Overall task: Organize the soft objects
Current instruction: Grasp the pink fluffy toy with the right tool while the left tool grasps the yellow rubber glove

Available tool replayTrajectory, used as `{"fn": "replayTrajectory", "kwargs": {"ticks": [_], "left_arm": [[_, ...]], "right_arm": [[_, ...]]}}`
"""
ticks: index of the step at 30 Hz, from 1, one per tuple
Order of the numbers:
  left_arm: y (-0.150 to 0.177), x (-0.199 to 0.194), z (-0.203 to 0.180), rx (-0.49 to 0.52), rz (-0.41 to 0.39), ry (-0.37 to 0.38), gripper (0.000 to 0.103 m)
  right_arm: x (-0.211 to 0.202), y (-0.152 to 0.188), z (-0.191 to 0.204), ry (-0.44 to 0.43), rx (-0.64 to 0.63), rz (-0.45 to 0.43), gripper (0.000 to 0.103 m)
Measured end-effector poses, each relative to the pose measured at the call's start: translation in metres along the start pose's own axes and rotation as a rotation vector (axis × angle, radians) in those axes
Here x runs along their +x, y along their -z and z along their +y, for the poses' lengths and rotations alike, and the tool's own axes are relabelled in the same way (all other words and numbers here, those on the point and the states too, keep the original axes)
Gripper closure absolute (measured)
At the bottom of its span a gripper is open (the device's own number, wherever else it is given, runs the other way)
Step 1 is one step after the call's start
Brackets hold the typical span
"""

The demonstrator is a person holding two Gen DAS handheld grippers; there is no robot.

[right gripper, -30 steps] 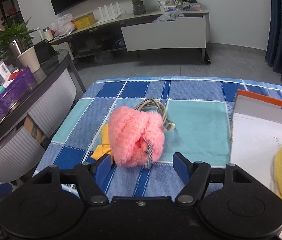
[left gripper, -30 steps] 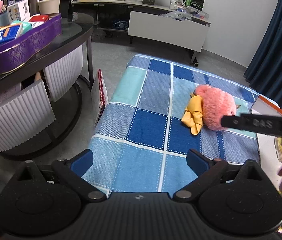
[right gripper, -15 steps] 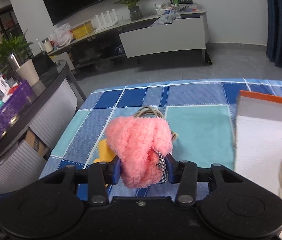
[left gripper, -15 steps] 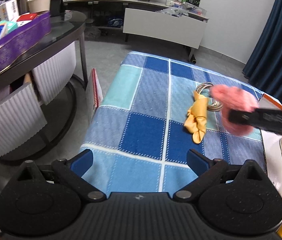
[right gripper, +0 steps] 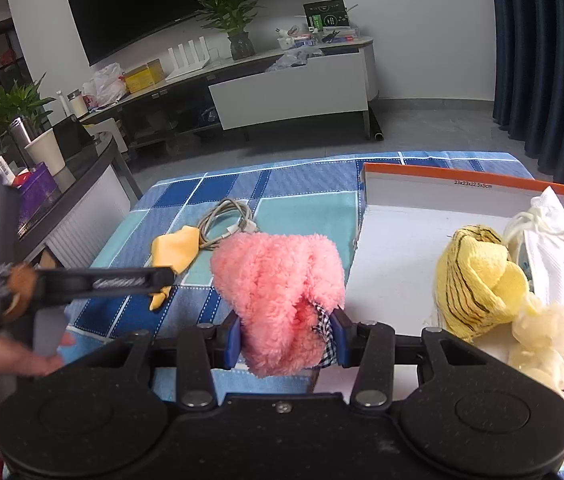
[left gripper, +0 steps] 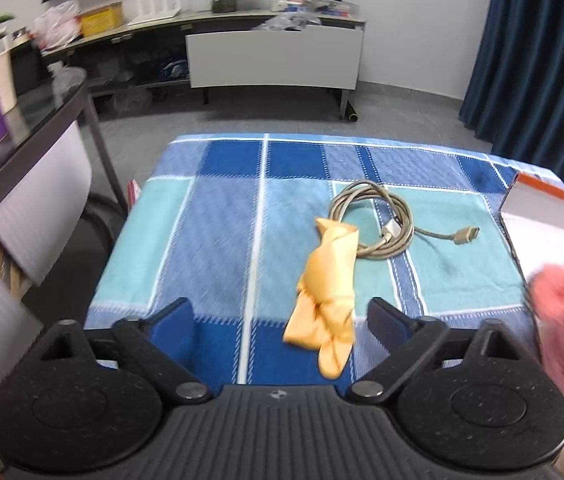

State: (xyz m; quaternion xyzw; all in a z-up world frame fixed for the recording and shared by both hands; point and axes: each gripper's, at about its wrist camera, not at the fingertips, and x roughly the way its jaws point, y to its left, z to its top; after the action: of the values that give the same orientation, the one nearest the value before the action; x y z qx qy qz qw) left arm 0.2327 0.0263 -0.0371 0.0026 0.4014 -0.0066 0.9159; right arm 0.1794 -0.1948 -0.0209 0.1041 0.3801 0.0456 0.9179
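My right gripper (right gripper: pixel 286 338) is shut on a fluffy pink soft item (right gripper: pixel 280 288), held above the table beside the white box with an orange rim (right gripper: pixel 457 174). That pink item (left gripper: pixel 561 316) shows blurred at the right of the left wrist view. A knotted orange cloth (left gripper: pixel 327 288) lies on the blue checked tablecloth (left gripper: pixel 218 216), partly between the fingers of my left gripper (left gripper: pixel 282 320). Its jaws are closing and its pads do not touch the cloth. The orange cloth (right gripper: pixel 174 250) also shows past the left gripper's finger (right gripper: pixel 122 280).
Inside the box lie a yellow striped cloth (right gripper: pixel 477 280), a white drawstring pouch (right gripper: pixel 547 248) and a pale yellow soft item (right gripper: pixel 545 340). A coiled grey cable (left gripper: pixel 377 220) rests beside the orange cloth. A dark round table (left gripper: pixel 22 128) stands left, a low TV cabinet (left gripper: pixel 274 60) behind.
The right gripper closed on the pink item, lifted it off the cloth and carried it right toward the box. The left gripper moved right and forward until the orange cloth lay between its fingers.
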Motion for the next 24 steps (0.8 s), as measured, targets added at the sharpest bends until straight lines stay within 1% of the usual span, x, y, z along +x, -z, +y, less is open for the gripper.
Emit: {"fn": "replayTrajectory", "kwargs": {"ticks": [3, 4, 6, 8, 9, 13, 17, 22, 24], "left_arm": [[-0.006, 0.011, -0.004, 0.002, 0.018, -0.004, 0.019], [-0.007, 0.015, -0.005, 0.004, 0.028, -0.004, 0.028], [-0.007, 0.016, -0.006, 0.017, 0.018, -0.013, 0.038], [-0.007, 0.012, -0.007, 0.019, 0.017, -0.001, 0.066], [-0.008, 0.01, -0.007, 0.012, 0.024, 0.01, 0.072], [-0.004, -0.006, -0.006, -0.001, 0.022, 0.041, 0.075], [-0.001, -0.026, -0.007, -0.006, 0.0, 0.047, 0.075], [0.009, -0.066, 0.01, -0.046, -0.027, 0.064, 0.075], [0.014, -0.083, 0.019, -0.057, -0.046, 0.052, 0.075]], "right_arm": [[-0.004, 0.002, -0.001, -0.011, 0.006, -0.004, 0.05], [-0.005, 0.002, -0.001, -0.01, 0.006, -0.006, 0.05], [-0.006, 0.002, 0.001, -0.007, 0.001, -0.009, 0.05], [-0.008, 0.003, 0.001, -0.013, -0.001, -0.01, 0.05], [-0.009, 0.003, 0.002, -0.012, -0.005, -0.01, 0.05], [-0.015, 0.005, 0.006, -0.019, -0.012, -0.019, 0.05], [-0.024, 0.008, 0.009, -0.022, -0.017, -0.028, 0.05], [-0.045, 0.009, 0.008, -0.014, -0.029, -0.062, 0.05], [-0.054, 0.01, 0.006, -0.01, -0.027, -0.075, 0.05]]}}
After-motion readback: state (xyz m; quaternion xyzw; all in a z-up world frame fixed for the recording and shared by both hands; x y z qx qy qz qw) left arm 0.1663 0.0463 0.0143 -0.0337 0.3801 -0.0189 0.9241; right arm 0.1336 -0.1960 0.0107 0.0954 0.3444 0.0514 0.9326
